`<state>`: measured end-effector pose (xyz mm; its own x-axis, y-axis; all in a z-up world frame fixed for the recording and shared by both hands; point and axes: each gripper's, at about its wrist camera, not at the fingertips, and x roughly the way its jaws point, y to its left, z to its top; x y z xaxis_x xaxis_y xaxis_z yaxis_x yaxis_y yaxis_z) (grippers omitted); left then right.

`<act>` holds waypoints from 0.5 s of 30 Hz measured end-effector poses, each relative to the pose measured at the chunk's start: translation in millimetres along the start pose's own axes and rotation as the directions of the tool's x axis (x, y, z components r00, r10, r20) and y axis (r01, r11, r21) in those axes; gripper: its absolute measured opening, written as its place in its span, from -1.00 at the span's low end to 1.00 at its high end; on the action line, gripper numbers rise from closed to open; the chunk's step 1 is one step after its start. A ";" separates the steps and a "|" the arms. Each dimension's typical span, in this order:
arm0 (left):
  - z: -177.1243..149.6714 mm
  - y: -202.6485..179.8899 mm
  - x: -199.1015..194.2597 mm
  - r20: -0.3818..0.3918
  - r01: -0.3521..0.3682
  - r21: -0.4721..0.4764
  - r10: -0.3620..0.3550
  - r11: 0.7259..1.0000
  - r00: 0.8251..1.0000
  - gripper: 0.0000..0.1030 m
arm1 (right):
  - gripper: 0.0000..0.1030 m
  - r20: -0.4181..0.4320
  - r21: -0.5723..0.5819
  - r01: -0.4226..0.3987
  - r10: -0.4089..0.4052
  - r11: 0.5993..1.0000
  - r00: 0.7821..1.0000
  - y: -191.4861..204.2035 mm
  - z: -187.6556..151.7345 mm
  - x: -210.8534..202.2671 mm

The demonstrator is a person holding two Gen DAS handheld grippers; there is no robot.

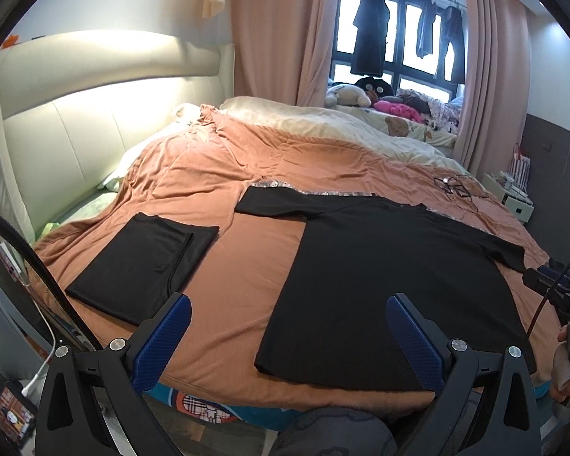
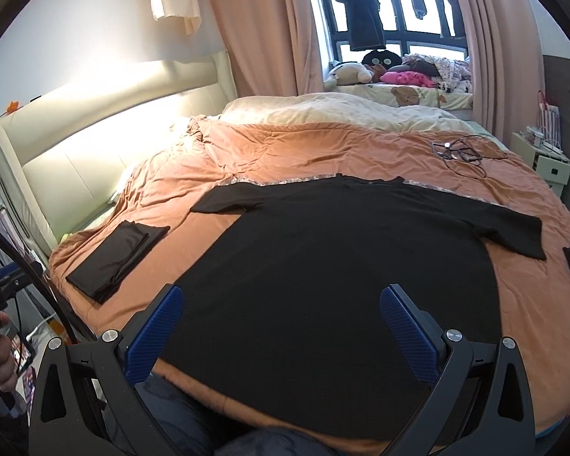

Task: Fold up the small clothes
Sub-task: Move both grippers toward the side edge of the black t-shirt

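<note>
On the orange bedspread (image 1: 193, 174), a folded black garment (image 1: 140, 266) lies at left, well apart from the black T-shirt (image 2: 342, 250) spread flat at centre, sleeves out, hem toward me. My left gripper (image 1: 288, 336) and right gripper (image 2: 281, 326) both hover above the near edge, jaws apart and empty. I judge the shirt light, limp and prone to dragging on the soft cover, so I would pinch a single layer at a sleeve end or a hem corner.
</note>
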<state>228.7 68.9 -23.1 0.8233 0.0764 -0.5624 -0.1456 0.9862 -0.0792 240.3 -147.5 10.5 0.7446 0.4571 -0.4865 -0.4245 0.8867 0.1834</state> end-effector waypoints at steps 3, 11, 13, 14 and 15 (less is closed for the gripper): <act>7.7 4.4 11.9 -0.004 -0.009 -0.002 0.009 1.000 1.000 0.99 | 1.00 0.000 0.001 -0.012 0.012 1.000 1.000 1.5 6.0 13.4; 36.1 22.9 54.8 -0.025 -0.006 -0.030 0.005 1.000 1.000 0.97 | 1.00 -0.030 0.047 -0.031 0.032 0.998 0.999 2.3 24.4 59.6; 43.6 26.5 66.9 -0.028 -0.002 -0.035 0.001 0.999 1.000 0.95 | 1.00 -0.036 0.067 -0.033 0.036 0.997 0.999 1.7 29.5 73.3; 46.9 28.6 72.5 -0.031 -0.001 -0.038 0.000 0.999 1.000 0.93 | 1.00 -0.041 0.082 -0.035 0.039 0.996 0.998 0.4 30.7 80.7; 51.4 31.1 80.7 -0.037 0.000 -0.040 -0.001 0.999 0.999 0.91 | 1.00 -0.047 0.092 -0.036 0.041 0.995 0.998 0.0 32.6 85.8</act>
<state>318.8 113.4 -28.6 0.8027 0.0695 -0.5923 -0.1676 0.9795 -0.1122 321.1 -106.1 -3.5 0.7017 0.4892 -0.5180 -0.4020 0.8721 0.2791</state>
